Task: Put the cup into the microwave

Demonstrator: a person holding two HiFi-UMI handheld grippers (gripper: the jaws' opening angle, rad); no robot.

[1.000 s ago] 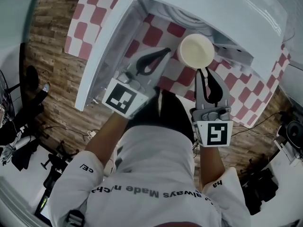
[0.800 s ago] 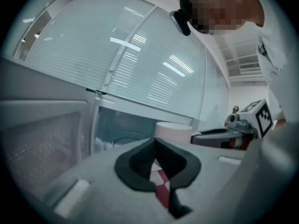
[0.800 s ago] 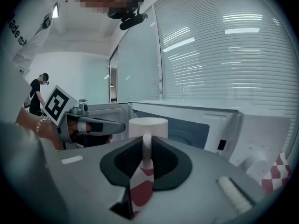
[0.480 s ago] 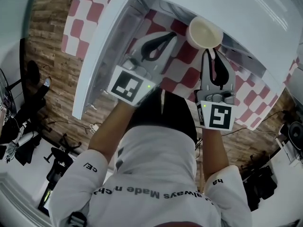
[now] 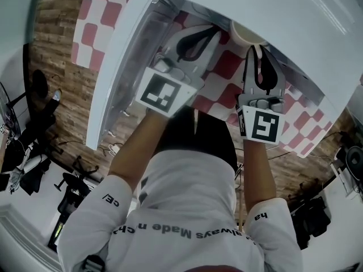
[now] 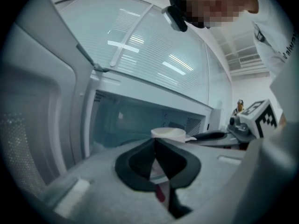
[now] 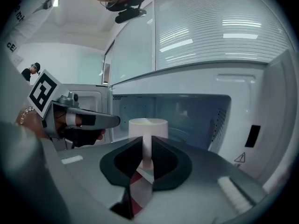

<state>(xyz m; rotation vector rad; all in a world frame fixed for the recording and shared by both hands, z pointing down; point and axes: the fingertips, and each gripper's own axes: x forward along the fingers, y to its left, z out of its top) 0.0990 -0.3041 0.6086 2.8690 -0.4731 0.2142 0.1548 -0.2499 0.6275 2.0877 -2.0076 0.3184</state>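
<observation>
Door (image 5: pixel 116 67) of microwave (image 5: pixel 295 21), far L: hanging wide open, swung out to L side, leaving mouth of cavity (image 7: pixel 187 115) free.

Item 2, left gripper (image 5: pixel 211 33): hovering at cavity mouth, jaws lying pressed together tip to tip w/ nothing btwn them. It is sitting just beside cup on its L, apparently not touching.

Item 3, cup (image 5: pixel 247 34): white, standing upright, long axis vertical, rim up. It is hanging at front edge of cavity, partly passing under microwave top in head view. Contents: not readable from any view.

Item 4, right gripper (image 5: pixel 256 50): jaws pinching near wall of cup, closed down to wall thickness, carrying it. Cup is lying straight ahead of tips, w/ cavity lying straight beyond cup on same line. So R is doing the work and L is only standing by.

Cavity contents: round turntable (image 7: pixel 187 133) showing faintly; no other item made out inside.

Checked cloth (image 5: pixel 227 67), red/white: lying flat under microwave.

Judgement: coming move is looking like a straight push fwd, lowering onto turntable, then opening jaws. Risk: cup is being gripped by one wall only, so poss. tilting on set-down. Rim is also needing clearance under cavity roof.
</observation>
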